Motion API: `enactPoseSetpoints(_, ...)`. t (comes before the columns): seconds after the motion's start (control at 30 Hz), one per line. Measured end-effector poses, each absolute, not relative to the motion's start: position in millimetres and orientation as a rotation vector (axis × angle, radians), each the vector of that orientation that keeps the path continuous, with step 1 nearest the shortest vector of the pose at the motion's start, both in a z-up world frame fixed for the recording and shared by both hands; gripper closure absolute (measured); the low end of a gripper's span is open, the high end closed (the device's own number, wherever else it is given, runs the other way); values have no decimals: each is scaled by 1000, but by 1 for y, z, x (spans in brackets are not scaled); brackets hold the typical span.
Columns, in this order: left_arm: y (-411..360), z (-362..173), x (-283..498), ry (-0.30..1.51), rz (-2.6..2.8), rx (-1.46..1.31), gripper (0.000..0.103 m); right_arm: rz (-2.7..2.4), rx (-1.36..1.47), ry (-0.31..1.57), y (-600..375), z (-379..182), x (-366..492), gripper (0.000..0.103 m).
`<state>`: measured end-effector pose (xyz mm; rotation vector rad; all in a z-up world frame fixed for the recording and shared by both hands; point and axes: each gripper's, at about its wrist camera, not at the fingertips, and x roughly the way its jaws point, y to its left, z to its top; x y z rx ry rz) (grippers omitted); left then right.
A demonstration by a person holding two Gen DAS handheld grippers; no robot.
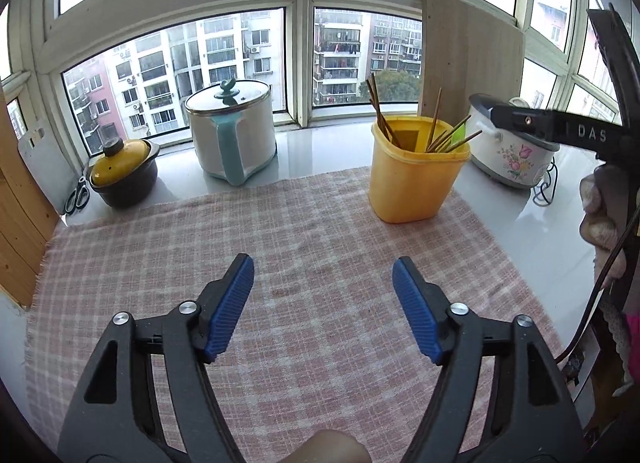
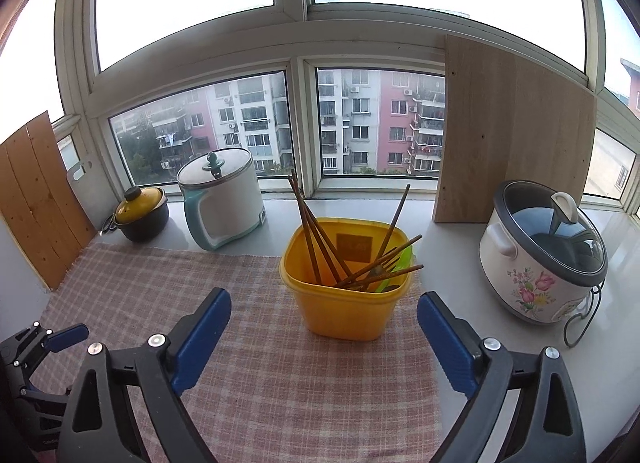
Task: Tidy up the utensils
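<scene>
1. In the left wrist view, your left gripper hangs above the pink checked cloth with its blue pads wide apart and nothing between them, so it is released.
2. In this same view the yellow plastic utensil holder stands on the far right part of the cloth. Brown wooden chopsticks lean inside it, some to the left wall and some to the right, beside a light green utensil.
3. At the right edge of this view you see the right gripper from the side, in front of the white flowered rice cooker. A hand holds its black handle.
4. In the right wrist view, your right gripper is also released: the pads stand wide, empty, and the yellow holder is just beyond them, not touched.
5. Here the chopsticks sit inside the holder, upright but tilted, and a metal fork lies among them.
6. Behind, on the white sill, stand a white electric pot with a teal handle, a small yellow-lidded dark clay pot and a pale wooden board leaning against the window.
</scene>
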<state>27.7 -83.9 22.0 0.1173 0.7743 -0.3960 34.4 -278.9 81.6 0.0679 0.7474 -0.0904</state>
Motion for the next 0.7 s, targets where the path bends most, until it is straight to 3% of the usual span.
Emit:
enactPoseSetpoints(0.4,-80,49,17,672,-332,119,2,-149,58,684,-266,85,6,0)
enactPoseSetpoints(0.7,-76,57,22,650,-291,122,1,-178,58,656,-263,85,3,0)
